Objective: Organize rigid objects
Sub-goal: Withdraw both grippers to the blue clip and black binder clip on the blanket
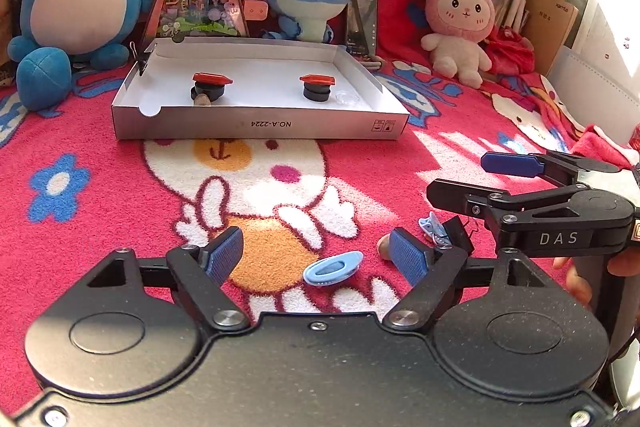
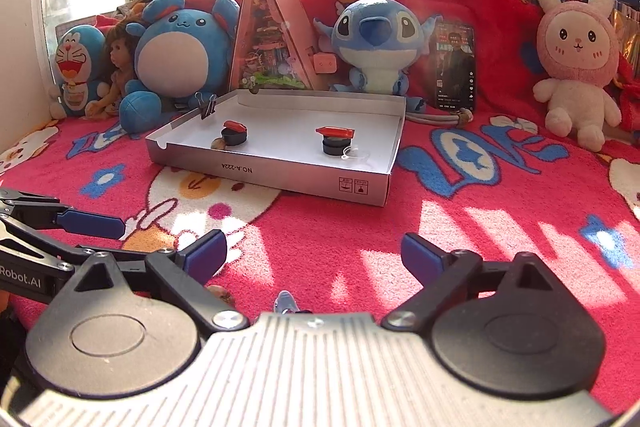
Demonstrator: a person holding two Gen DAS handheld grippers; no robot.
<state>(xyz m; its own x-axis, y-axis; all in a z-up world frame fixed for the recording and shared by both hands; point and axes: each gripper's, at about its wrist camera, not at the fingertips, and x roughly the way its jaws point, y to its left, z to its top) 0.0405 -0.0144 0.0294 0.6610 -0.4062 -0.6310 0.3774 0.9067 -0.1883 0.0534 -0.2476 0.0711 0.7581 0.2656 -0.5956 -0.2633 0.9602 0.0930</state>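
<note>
Gaping empty, both grippers hover; only the left wrist view shows the blue oval clip.

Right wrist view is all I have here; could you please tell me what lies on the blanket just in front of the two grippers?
Observer: A light blue oval clip lies flat on the blanket, between the open fingers of the left gripper, touched by neither.
Operator: Thank you. Is anything else loose near it?
Observer: Yes, a black binder clip and a small pale blue clip lie close together, just past the left gripper's finger on the side towards the right gripper.
</note>
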